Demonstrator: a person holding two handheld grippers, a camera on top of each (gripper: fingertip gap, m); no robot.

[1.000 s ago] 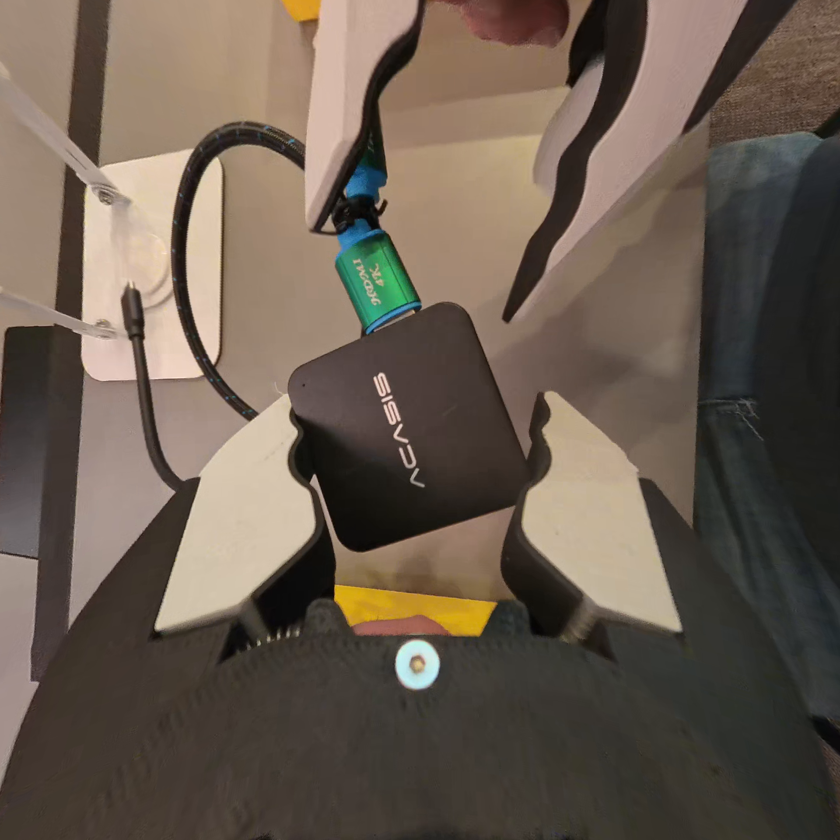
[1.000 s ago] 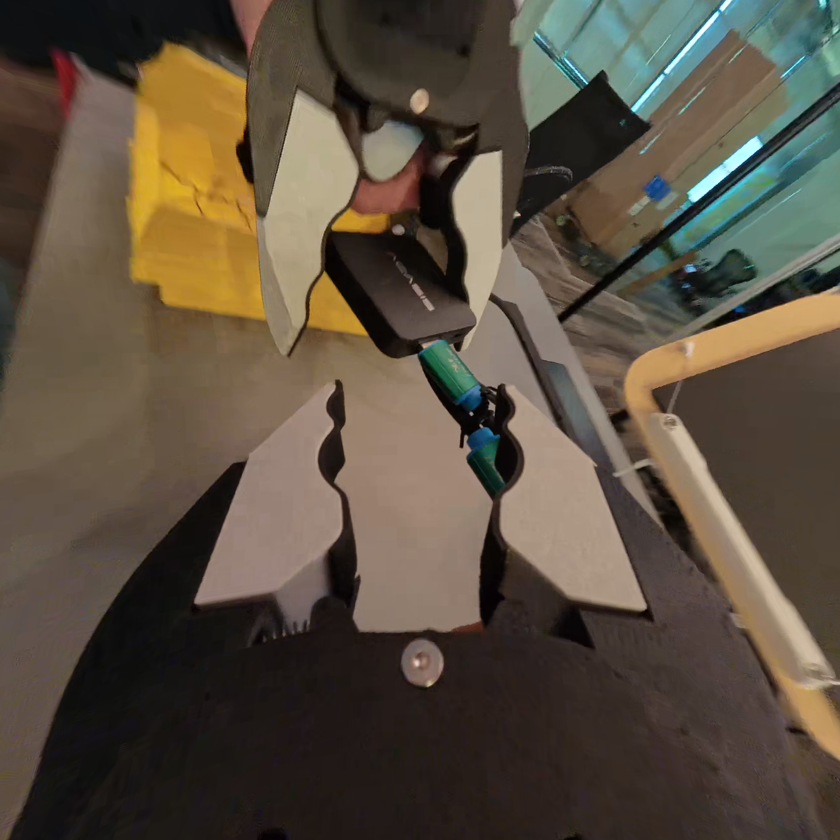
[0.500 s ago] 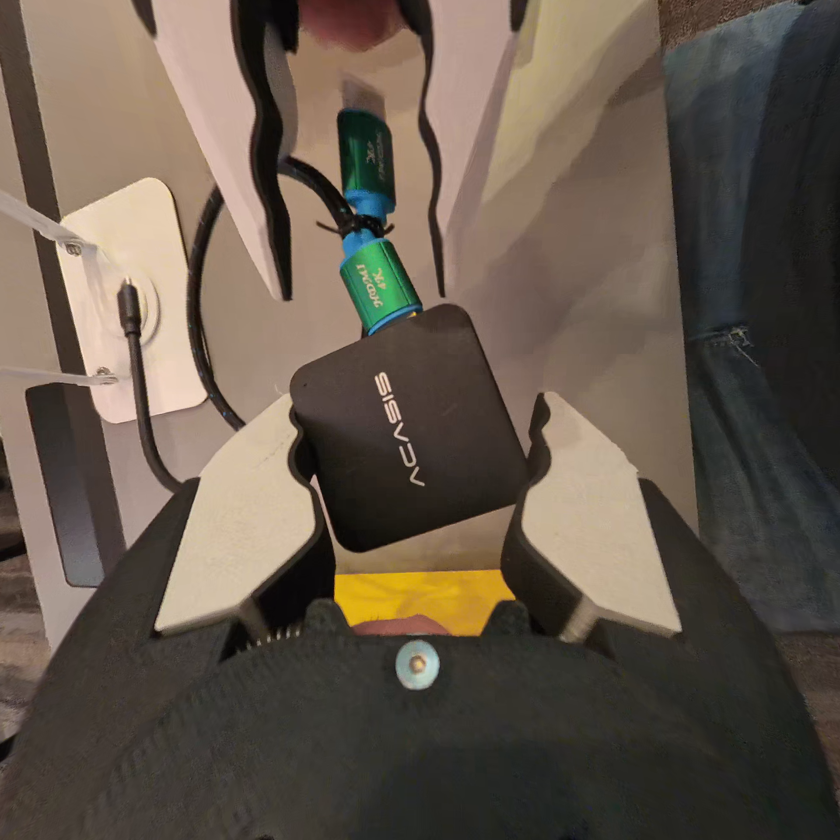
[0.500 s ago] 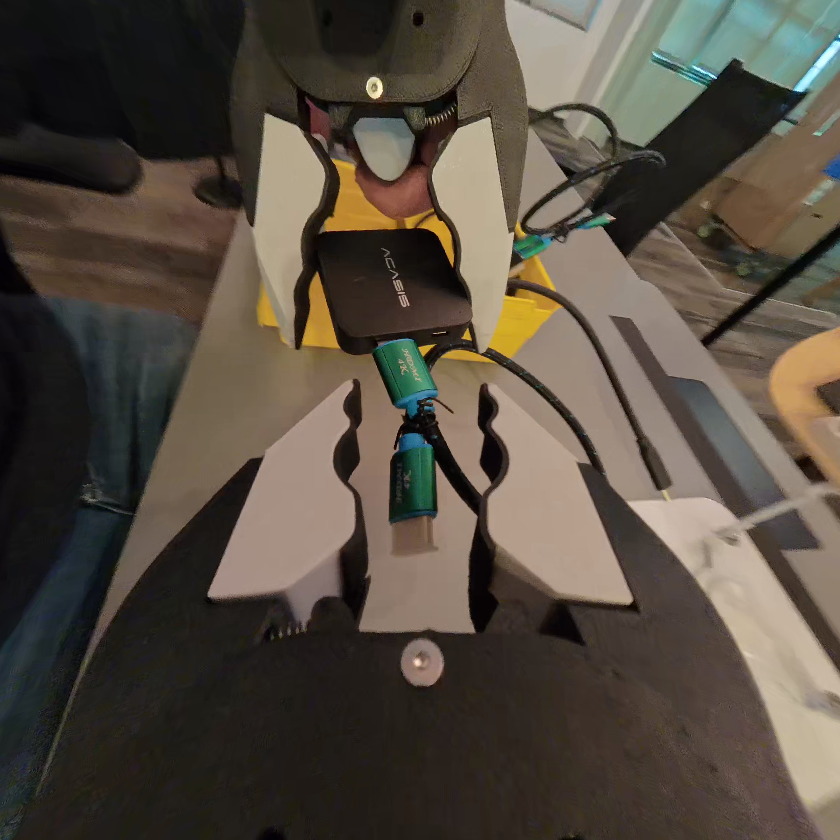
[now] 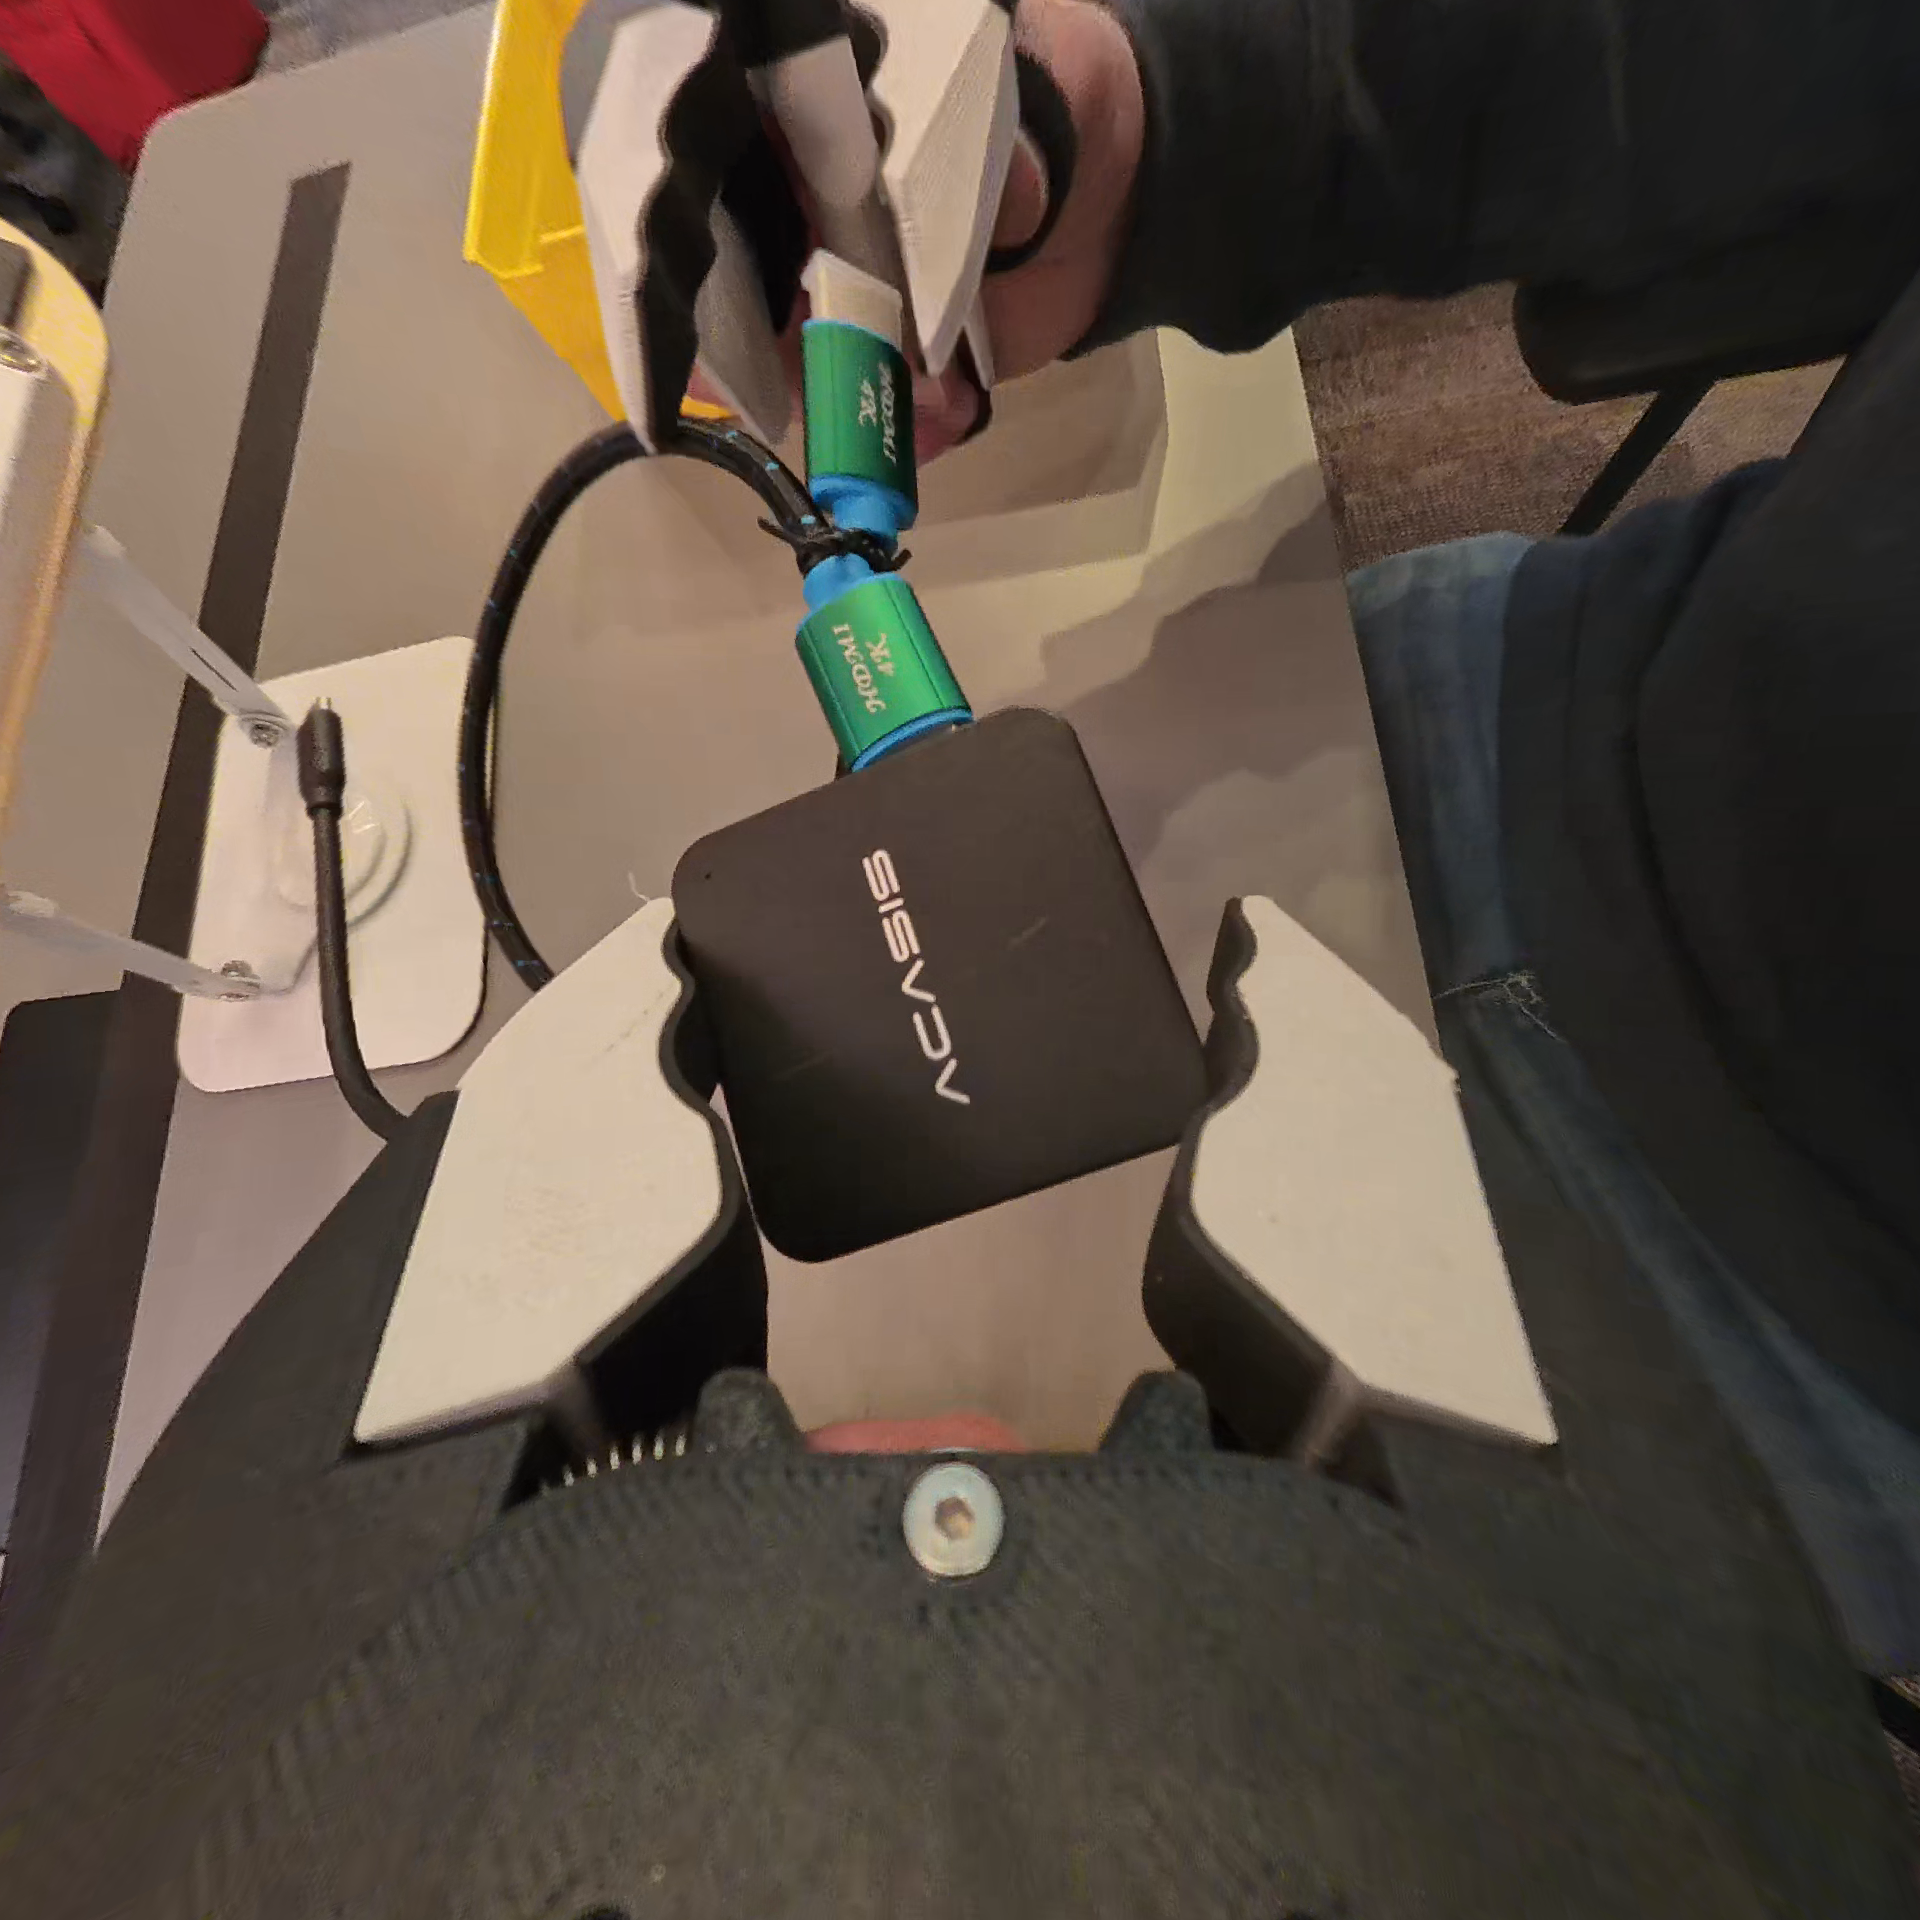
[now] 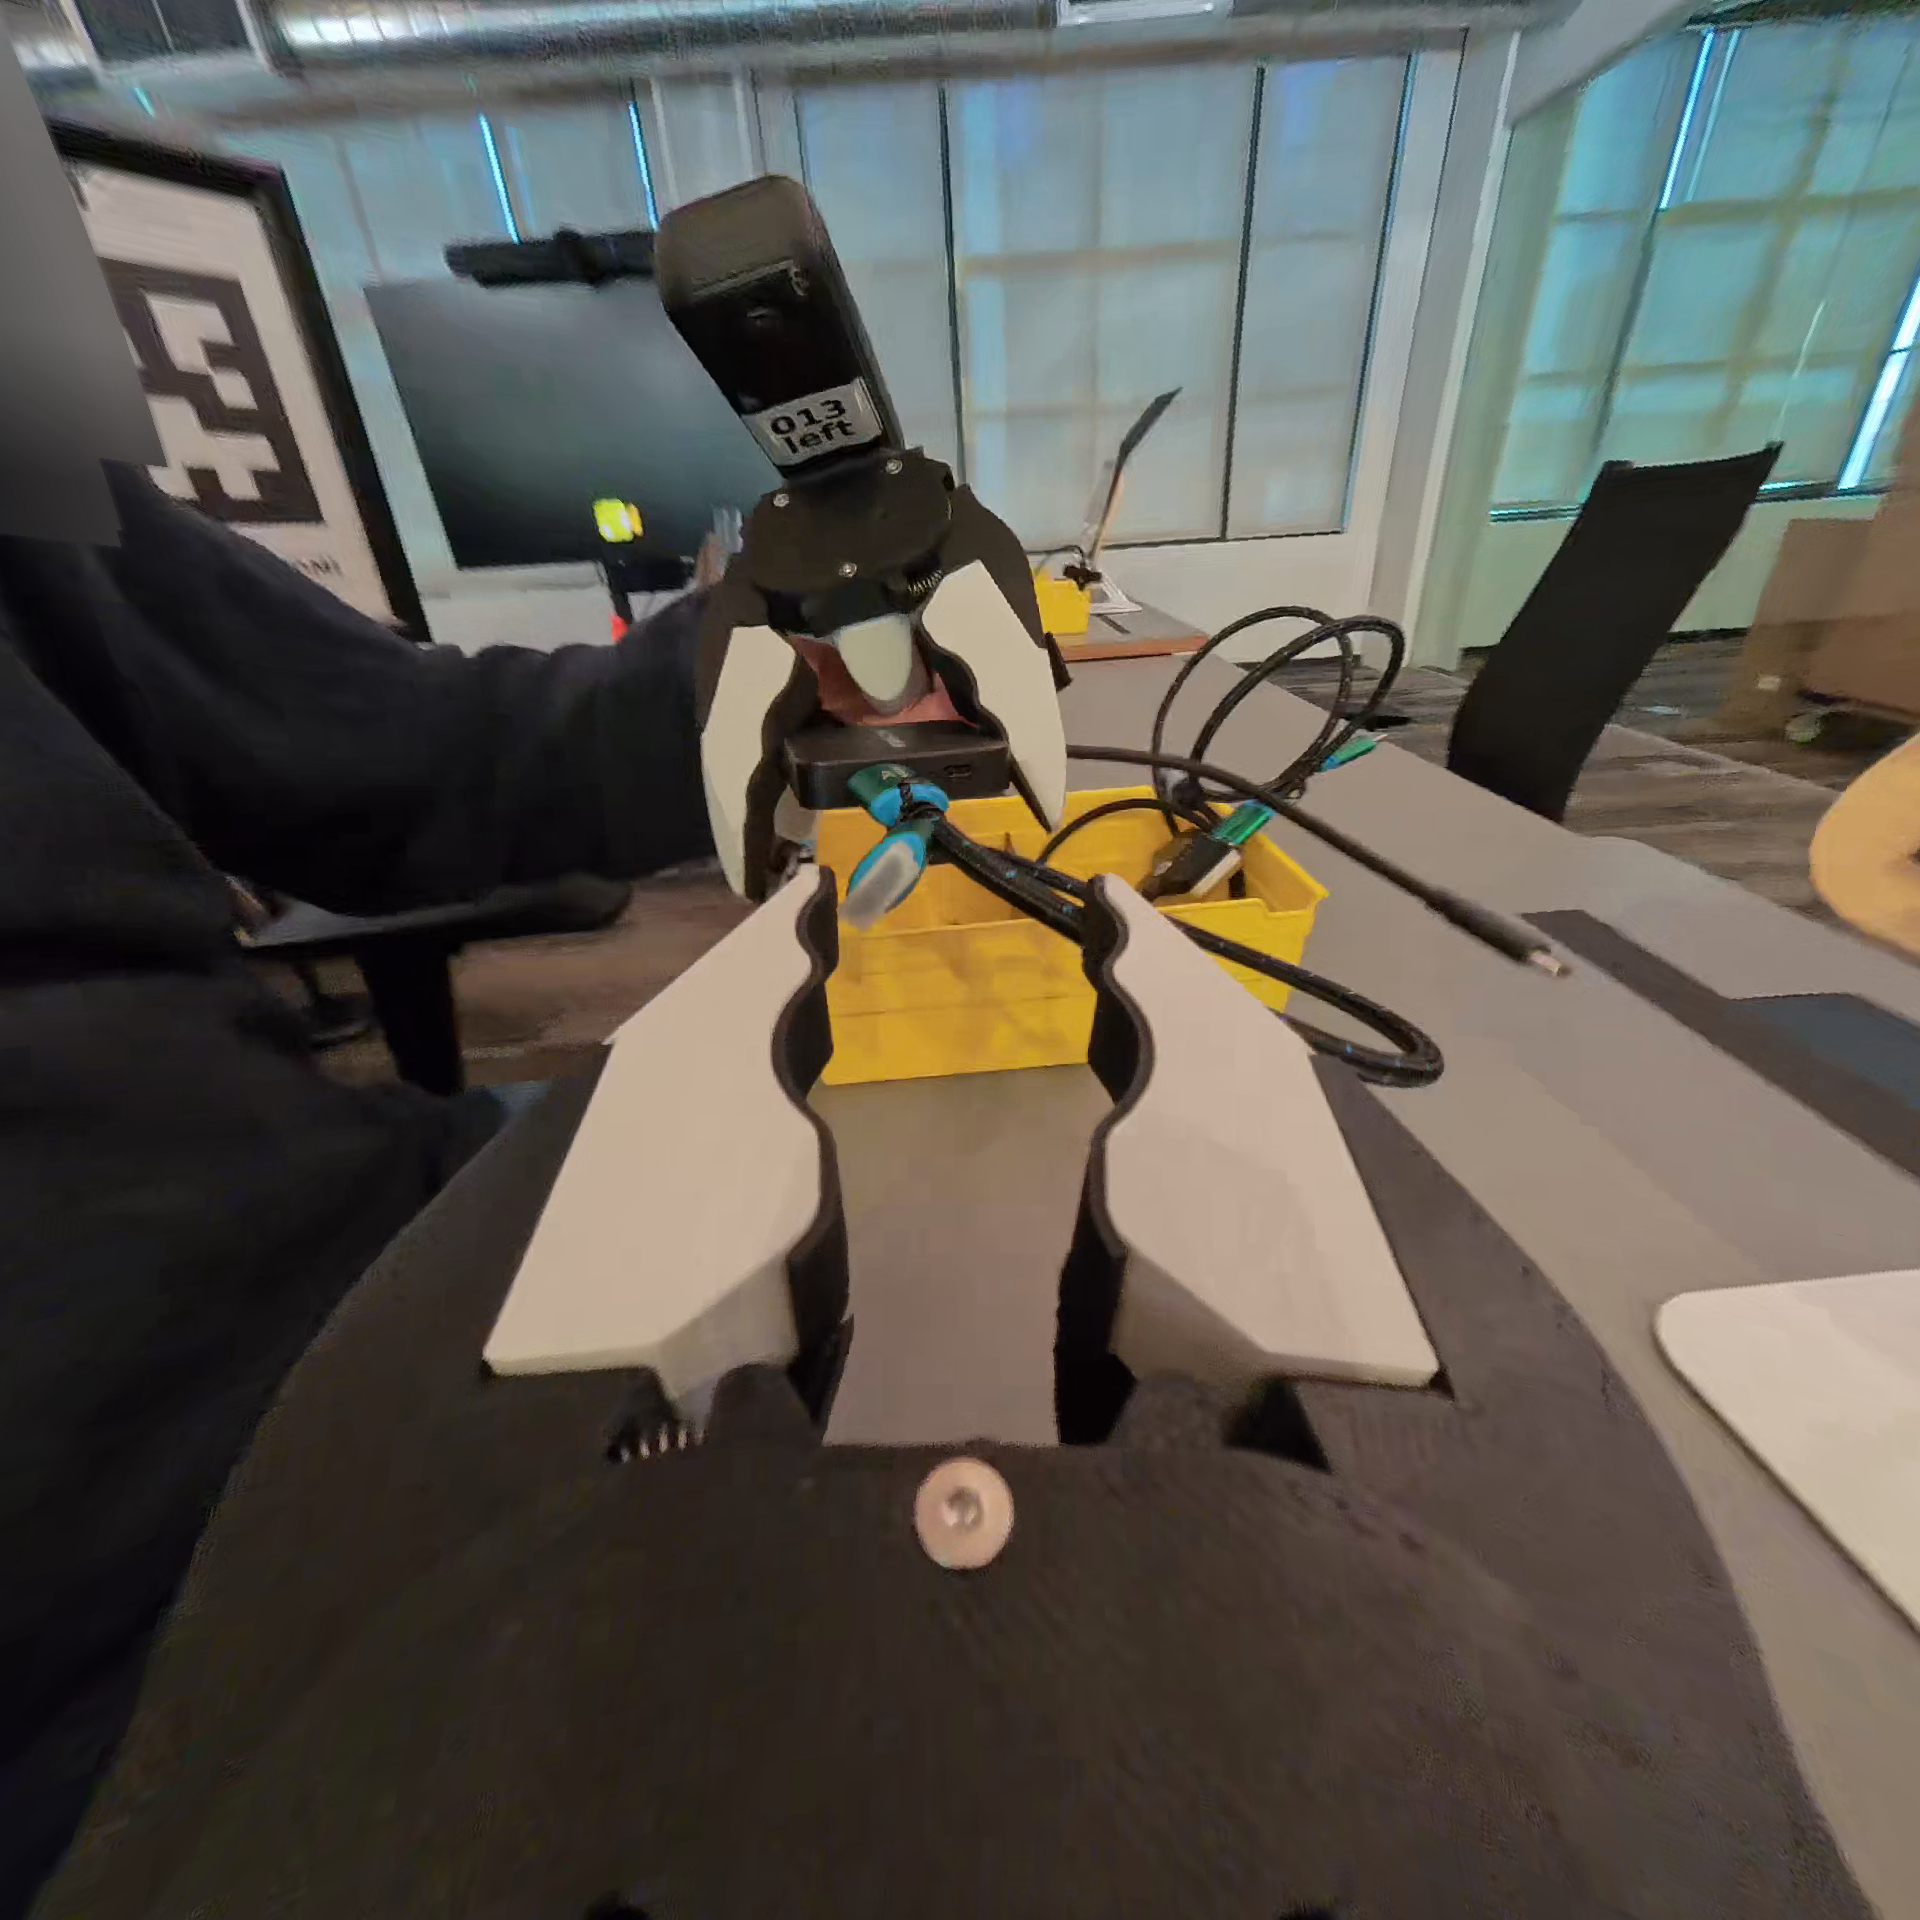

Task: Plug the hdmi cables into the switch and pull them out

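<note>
My left gripper [image 5: 951, 920] is shut on the black HDMI switch [image 5: 935, 987] and holds it tilted above the grey table. A green HDMI plug [image 5: 883, 686] sits in the switch's far edge. A second green plug [image 5: 857, 405] is tied to it and hangs free. My right gripper [image 5: 790, 353] is open around that free plug's metal end without gripping it. In the right wrist view, the right gripper [image 6: 961, 888] is open, the free plug [image 6: 883, 873] is by its left fingertip, and the braided cable [image 6: 1039, 883] crosses towards its right fingertip. The left gripper [image 6: 883, 727] holds the switch [image 6: 894, 769] beyond.
A yellow bin [image 6: 1039, 966] with more cables stands on the table behind the switch. A thin black cable with a loose plug [image 5: 322, 748] lies over a white base plate [image 5: 332, 862]. A person's dark sleeve and leg [image 5: 1662, 935] are at the right table edge. Across from one pair of fingers to the other is roughly 9 cm.
My right gripper has drawn back and tilted up, so the free plug has gone from deep between its fingers to their tips. My left gripper still holds the switch with one plug in.
</note>
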